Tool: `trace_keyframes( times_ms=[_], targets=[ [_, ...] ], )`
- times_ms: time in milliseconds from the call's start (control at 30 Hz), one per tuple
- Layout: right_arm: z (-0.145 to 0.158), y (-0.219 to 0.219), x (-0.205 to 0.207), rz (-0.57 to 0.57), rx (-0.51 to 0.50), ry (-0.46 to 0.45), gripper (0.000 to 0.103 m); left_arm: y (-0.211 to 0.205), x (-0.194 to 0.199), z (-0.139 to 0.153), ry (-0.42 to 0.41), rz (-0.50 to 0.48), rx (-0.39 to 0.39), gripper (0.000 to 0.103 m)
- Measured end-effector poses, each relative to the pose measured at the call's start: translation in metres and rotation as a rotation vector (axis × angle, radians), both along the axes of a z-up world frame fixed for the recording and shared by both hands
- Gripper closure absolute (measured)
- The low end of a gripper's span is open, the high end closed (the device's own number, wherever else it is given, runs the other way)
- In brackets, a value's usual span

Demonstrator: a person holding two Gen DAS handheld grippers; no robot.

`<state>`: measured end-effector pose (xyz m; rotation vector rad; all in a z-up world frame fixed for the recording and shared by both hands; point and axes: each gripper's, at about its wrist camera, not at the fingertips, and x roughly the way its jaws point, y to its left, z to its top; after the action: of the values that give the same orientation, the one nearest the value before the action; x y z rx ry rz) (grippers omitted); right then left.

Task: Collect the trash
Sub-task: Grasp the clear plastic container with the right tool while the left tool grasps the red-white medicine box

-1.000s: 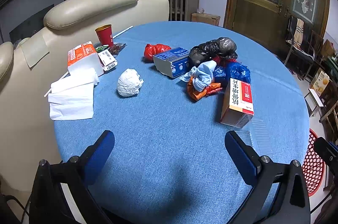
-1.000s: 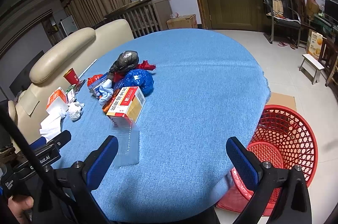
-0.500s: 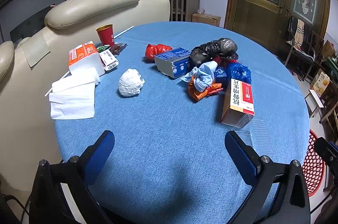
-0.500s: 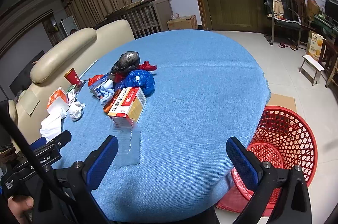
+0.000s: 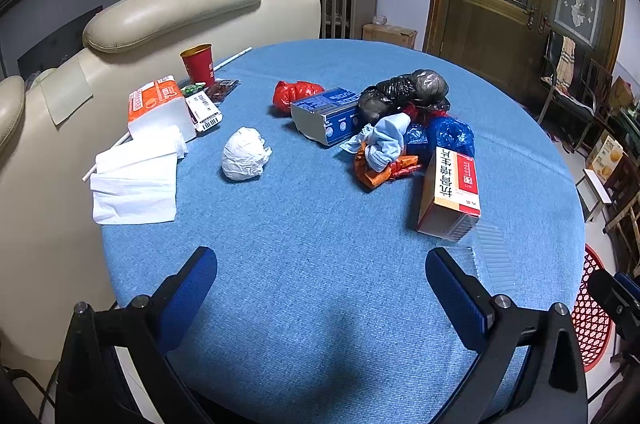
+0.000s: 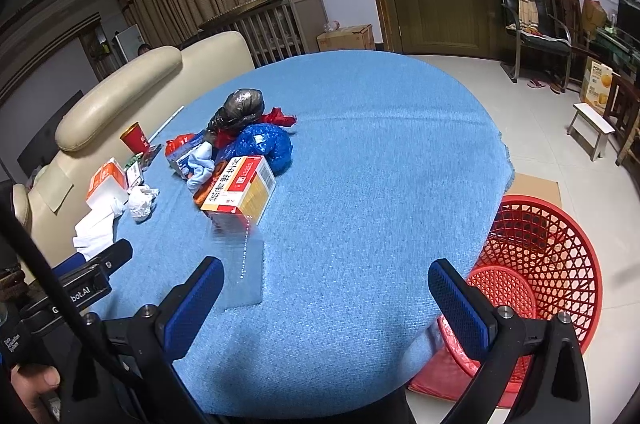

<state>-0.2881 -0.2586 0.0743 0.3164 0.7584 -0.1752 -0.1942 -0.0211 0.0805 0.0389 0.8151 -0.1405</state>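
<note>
My left tongs (image 5: 321, 284) hang spread and empty over the counter (image 5: 320, 324); my right tongs (image 6: 326, 296) likewise. Just ahead of the right lies a clear tray (image 6: 240, 264), then the carton (image 6: 240, 190). Beyond sit the wad (image 5: 245, 159) and bag heap (image 5: 404, 112). The red basket (image 6: 560, 264) stands right, below the counter edge.
</note>
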Motion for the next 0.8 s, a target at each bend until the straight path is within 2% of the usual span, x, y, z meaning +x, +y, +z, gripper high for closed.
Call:
trace_keyframes(
  times_ms=[167,300,533,700,733,800],
  targets=[
    [-0.003,0.001,-0.001,0.010,0.006,0.007,0.000,0.011,0.002,0.003,-0.018,0.045,-0.013,0.000],
    [-0.008,0.011,0.002,0.059,0.006,0.020,0.000,0.022,0.006,0.005,-0.027,0.087,-0.021,0.000],
    [-0.024,0.051,0.030,0.213,-0.015,0.048,0.000,0.033,0.015,-0.001,-0.016,0.119,-0.021,0.000],
    [-0.041,0.068,0.056,0.271,-0.026,0.056,0.002,0.027,0.023,-0.003,-0.005,0.104,-0.018,0.000],
    [-0.046,0.068,0.060,0.277,-0.019,0.064,0.008,0.026,0.024,-0.003,-0.004,0.097,-0.016,0.000],
    [-0.058,0.066,0.069,0.296,0.020,0.086,0.045,0.016,0.029,-0.003,-0.002,0.075,-0.010,0.000]
  ],
)
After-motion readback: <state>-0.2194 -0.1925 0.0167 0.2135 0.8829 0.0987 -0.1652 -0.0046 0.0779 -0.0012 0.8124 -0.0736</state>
